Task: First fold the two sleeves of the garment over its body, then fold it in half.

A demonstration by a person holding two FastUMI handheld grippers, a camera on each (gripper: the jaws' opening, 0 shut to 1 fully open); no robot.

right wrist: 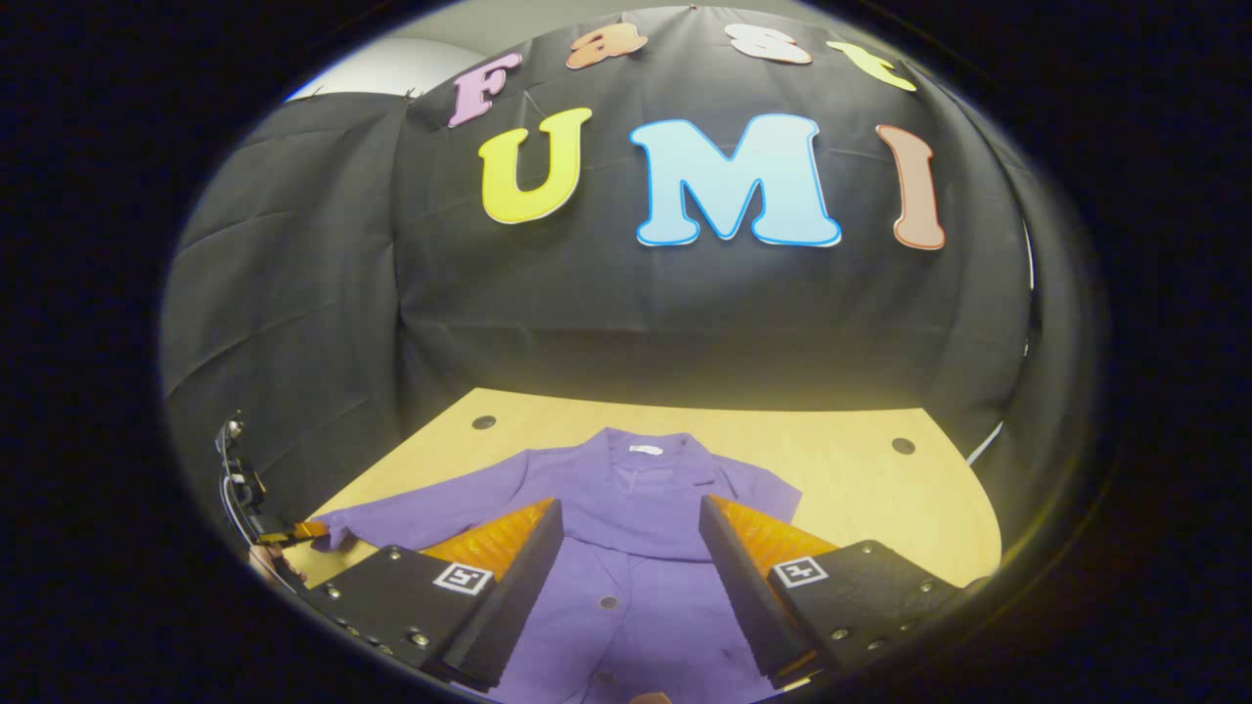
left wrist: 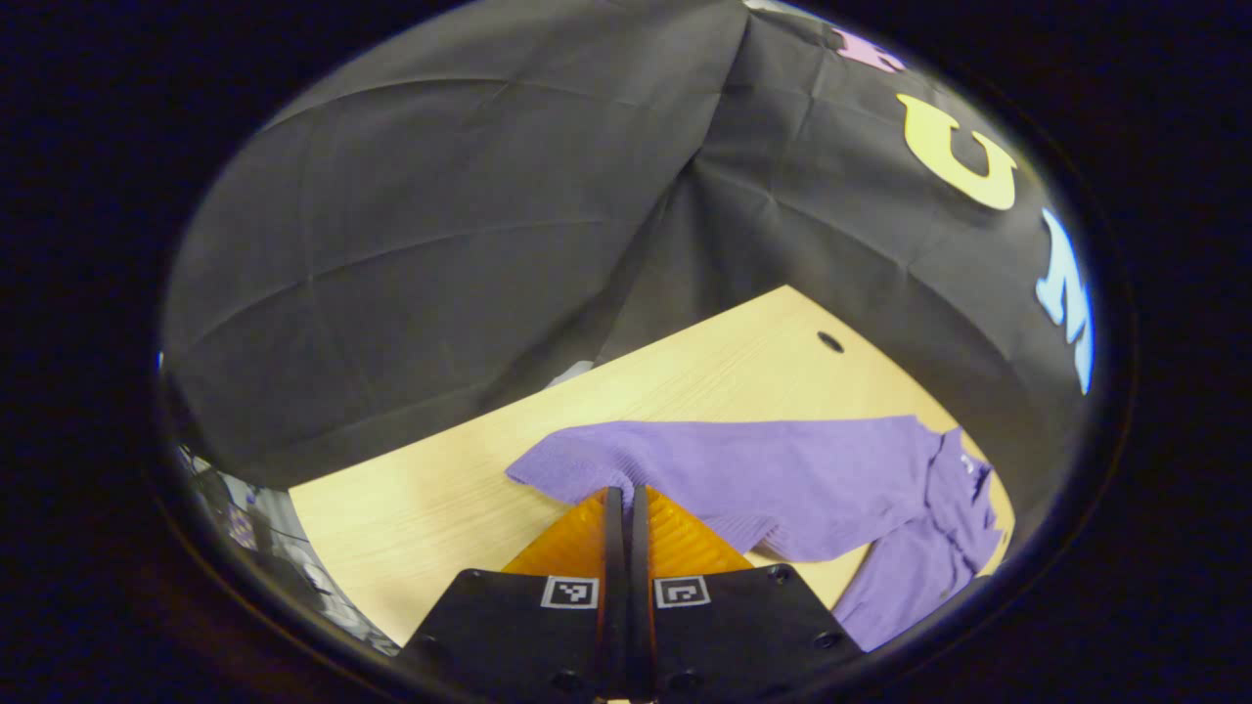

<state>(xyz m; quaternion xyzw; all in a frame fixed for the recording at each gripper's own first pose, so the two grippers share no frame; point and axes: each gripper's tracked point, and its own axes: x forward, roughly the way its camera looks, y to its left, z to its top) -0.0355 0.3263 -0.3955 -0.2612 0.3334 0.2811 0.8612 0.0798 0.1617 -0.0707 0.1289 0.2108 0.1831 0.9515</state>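
Both your grippers sit over the purple garment (right wrist: 626, 508): left gripper (left wrist: 626, 494) pinches the sleeve cuff (left wrist: 567, 467) between closed fingers; right gripper (right wrist: 631, 533) gapes wide, holding nothing.

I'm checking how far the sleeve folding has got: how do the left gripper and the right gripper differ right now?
The left gripper has its fingers closed together at the cuff end of a sleeve of the purple garment; the right gripper is wide open, with nothing between its fingers. The left sits at the sleeve's end out to the side; the right hangs over the garment's buttoned front. Both are above the wooden table.
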